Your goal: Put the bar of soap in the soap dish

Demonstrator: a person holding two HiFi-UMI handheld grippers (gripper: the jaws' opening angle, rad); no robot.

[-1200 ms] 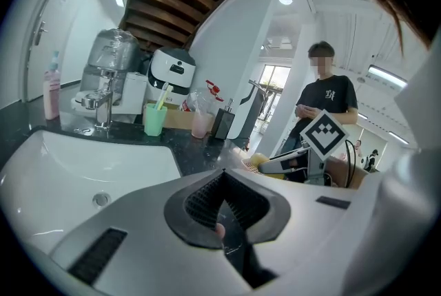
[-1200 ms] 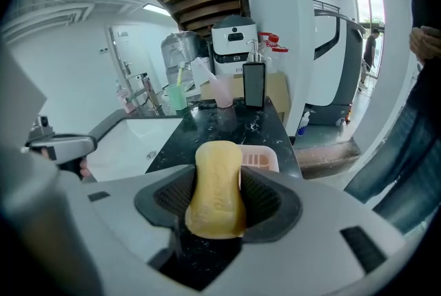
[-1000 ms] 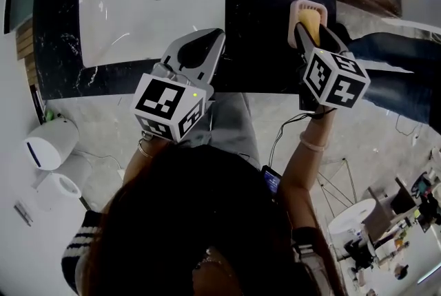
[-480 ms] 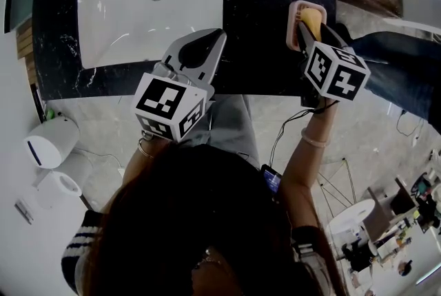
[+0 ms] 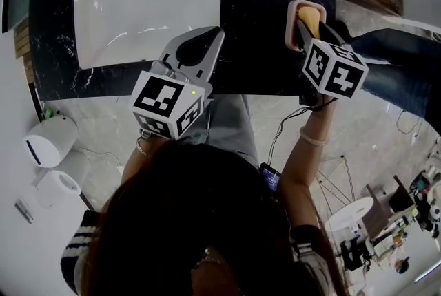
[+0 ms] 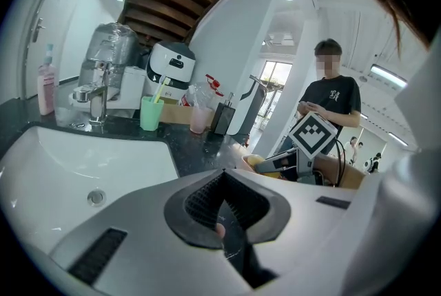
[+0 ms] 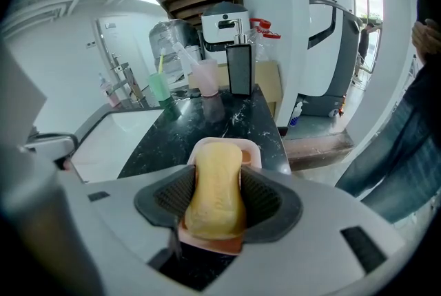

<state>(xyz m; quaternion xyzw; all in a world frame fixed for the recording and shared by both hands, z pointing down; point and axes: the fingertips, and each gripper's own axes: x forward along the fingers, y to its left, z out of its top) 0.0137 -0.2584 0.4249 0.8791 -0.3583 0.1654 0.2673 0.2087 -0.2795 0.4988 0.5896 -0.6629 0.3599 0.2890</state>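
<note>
Now right tongs (image 7: 217,177) clamp soap (image 7: 215,208) over dish (image 7: 252,150); left tongs (image 6: 222,174) shut, empty; sink (image 6: 76,160) beside.

One bar of soap (image 7: 215,184), one soap dish (image 7: 251,150) (pink), one sink (image 5: 124,12), one faucet (image 6: 96,98).

The bar of soap (image 7: 215,184) is lying over the soap dish (image 7: 251,150) on the bench (image 5: 262,26), sitting at three o'clock from the sink (image 5: 138,12).

White sink (image 5: 131,12) sunk in a black table (image 5: 256,26), tap (image 6: 96,100), green cup (image 6: 150,114), pink cup (image 6: 199,118), pink bottle (image 6: 46,89), black dispenser (image 7: 240,70), person in black shirt (image 6: 332,100) beyond
</note>
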